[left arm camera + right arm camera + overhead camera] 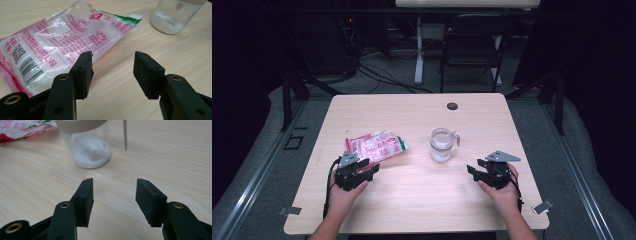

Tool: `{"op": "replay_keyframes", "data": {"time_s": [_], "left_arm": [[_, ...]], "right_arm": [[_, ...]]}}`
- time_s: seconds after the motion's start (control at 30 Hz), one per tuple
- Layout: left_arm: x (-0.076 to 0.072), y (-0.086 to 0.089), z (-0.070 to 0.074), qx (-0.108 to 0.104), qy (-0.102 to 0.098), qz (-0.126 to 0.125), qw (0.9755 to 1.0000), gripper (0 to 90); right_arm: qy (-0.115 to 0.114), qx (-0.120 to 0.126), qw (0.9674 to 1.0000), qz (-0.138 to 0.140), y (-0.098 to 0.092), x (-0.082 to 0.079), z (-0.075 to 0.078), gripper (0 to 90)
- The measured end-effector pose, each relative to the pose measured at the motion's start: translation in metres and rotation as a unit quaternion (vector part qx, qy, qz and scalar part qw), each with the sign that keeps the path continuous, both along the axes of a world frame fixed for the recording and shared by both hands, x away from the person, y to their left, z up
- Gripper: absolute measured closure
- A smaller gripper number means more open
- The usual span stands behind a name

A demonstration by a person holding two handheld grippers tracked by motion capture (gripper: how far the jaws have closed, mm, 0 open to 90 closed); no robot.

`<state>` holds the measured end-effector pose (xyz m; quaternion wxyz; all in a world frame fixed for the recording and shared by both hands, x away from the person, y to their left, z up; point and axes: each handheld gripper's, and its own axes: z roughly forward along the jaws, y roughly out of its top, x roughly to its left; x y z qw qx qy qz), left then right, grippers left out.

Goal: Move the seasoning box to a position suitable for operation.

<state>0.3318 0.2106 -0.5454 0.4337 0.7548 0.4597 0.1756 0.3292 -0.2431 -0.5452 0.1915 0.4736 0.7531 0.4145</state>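
Observation:
A clear plastic bag (376, 145) printed in pink and red, with white powder inside, lies flat on the left half of the wooden table (412, 200). A small clear jar (441, 145) with a pale rim and some white powder at its bottom stands near the middle. My left gripper (362, 167) is open just short of the bag's near edge; the bag (57, 45) lies beside its left pad with nothing between the jaws (113, 72). My right gripper (479, 172) is open to the right of the jar, pointing at the jar (86, 147), with bare table between its pads (115, 200).
A dark round grommet (452, 106) sits in the table near its far edge. Behind the table stand a black folding chair (474, 45) and a white desk leg (418, 50), with cables on the floor. Metal clips (542, 206) hang at the table's near corners.

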Motion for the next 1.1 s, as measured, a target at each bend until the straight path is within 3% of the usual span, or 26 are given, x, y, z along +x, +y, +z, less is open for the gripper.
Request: {"op": "replay_keyframes", "data": {"time_s": [0.23,0.53,0.73,0.83,1.1], "left_arm": [[0.003,0.002,-0.001,-0.007,0.001,0.006,1.0000,49.4],[-0.005,0.011,-0.001,-0.007,0.004,0.016,0.9998,49.0],[-0.016,0.025,-0.001,-0.011,0.006,0.039,0.9992,49.0],[-0.024,0.033,0.000,-0.016,0.003,0.054,0.9984,49.0],[-0.045,0.054,-0.001,-0.021,-0.001,0.090,0.9958,50.0]], "right_arm": [[0.006,0.010,0.9999,-0.006,-0.002,0.004,-0.002,49.5],[0.000,0.009,0.9999,-0.007,-0.001,0.012,-0.002,56.9],[0.003,-0.001,1.0000,0.007,0.010,0.027,-0.004,59.3],[-0.007,-0.012,0.9999,0.008,0.016,0.035,-0.004,60.7],[-0.004,-0.020,0.9998,-0.002,0.023,0.071,-0.007,62.7]]}}
